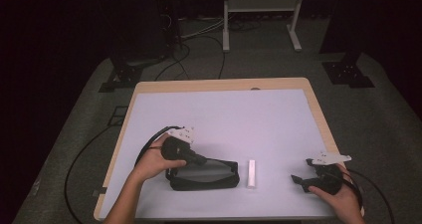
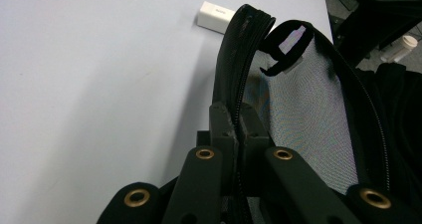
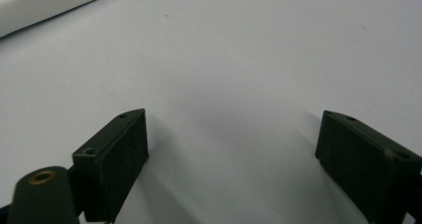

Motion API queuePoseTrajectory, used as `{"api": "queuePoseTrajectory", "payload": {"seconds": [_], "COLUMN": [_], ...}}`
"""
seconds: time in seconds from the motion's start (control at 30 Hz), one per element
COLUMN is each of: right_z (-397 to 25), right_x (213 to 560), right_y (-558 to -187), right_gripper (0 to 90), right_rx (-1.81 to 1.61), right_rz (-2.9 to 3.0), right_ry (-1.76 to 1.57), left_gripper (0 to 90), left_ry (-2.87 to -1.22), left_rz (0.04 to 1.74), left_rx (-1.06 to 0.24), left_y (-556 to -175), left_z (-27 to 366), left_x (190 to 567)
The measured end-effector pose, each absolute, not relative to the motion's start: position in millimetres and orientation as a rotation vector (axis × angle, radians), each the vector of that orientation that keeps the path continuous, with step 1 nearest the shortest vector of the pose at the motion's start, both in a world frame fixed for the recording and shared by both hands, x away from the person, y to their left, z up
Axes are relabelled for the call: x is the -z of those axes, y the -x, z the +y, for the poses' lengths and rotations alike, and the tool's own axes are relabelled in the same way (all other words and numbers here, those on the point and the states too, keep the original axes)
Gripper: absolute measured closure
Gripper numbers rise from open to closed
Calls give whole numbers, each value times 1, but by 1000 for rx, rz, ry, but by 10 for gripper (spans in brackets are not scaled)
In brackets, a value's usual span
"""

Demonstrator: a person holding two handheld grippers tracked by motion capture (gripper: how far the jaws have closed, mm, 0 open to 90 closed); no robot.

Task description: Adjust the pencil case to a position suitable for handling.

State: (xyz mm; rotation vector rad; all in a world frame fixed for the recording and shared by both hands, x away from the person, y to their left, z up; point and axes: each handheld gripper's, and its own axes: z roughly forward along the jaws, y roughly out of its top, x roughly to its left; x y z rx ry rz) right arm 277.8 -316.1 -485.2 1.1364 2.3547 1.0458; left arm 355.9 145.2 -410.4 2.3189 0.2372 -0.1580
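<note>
A black zippered pouch point(image 1: 203, 174) with a mesh panel lies at the front of the table. My left gripper point(image 1: 199, 160) is shut on its upper zipper edge point(image 2: 238, 79), which stands up between the jaws; the mesh side point(image 2: 308, 109) hangs to the right in the left gripper view. A small white rectangular block point(image 1: 252, 173) lies just right of the pouch, and it appears past the pouch's end point(image 2: 215, 16) and at the top left of the right gripper view point(image 3: 45, 2). My right gripper point(image 1: 298, 181) rests low over the table at the front right, open and holding nothing point(image 3: 234, 149).
The table has a pale mat point(image 1: 224, 119) with a wooden rim point(image 1: 318, 104). Cables point(image 1: 84, 154) trail off the left side to the floor. A white stand point(image 1: 261, 15) and dark tripod bases point(image 1: 348, 72) sit beyond the table.
</note>
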Motion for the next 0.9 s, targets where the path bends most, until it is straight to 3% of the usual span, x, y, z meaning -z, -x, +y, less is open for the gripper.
{"api": "queuePoseTrajectory", "payload": {"seconds": [0.5,0.9], "right_z": [-316,-316], "right_x": [485,485], "right_y": [-278,-278], "right_gripper": [122,123], "right_rx": [-1046,-1047], "right_rz": [2355,2355], "right_ry": [-1137,-1137], "left_gripper": [826,589], "left_ry": [-2332,-2288], "left_rz": [262,304], "left_rx": [161,95], "left_y": [-359,-354], "left_z": [145,154], "left_x": [420,409]}}
